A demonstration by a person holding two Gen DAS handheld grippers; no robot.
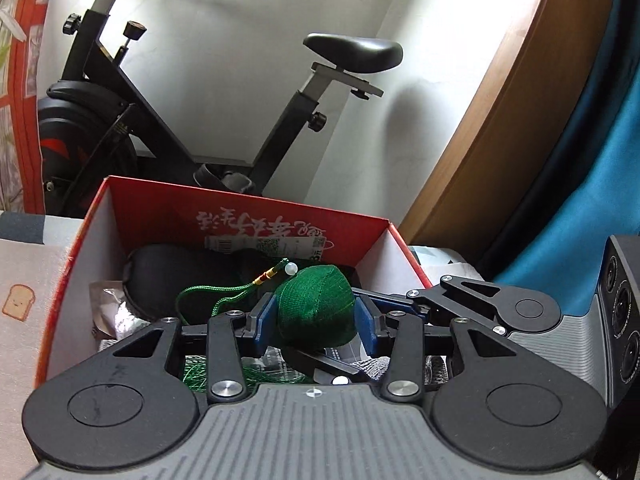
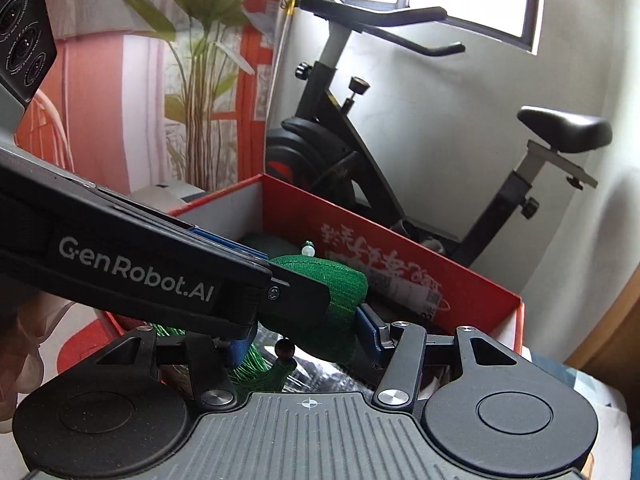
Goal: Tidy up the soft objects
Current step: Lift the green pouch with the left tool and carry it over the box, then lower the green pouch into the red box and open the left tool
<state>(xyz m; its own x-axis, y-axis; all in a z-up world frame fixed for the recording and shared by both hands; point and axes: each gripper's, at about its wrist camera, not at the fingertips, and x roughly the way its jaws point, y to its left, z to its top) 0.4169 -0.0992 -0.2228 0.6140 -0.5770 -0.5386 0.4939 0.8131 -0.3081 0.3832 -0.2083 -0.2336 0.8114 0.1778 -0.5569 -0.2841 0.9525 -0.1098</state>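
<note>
Left gripper (image 1: 316, 320) pinches the green knitted pouch (image 1: 316, 312) over the red box (image 1: 248, 216); right gripper (image 2: 304, 342) flanks it, contact uncertain; soft, light, best held mid-body

A pale toast-print bed cover (image 1: 24, 280) is lying under the gripper — a red cardboard box (image 1: 80, 248) is sitting on it just ahead.

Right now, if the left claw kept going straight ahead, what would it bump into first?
The left claw already grips the green pouch, so the pouch leads. Straight ahead lies a dark rounded thing in the red box, then the box's far wall. Depth is unclear, so which comes first is a guess.
</note>
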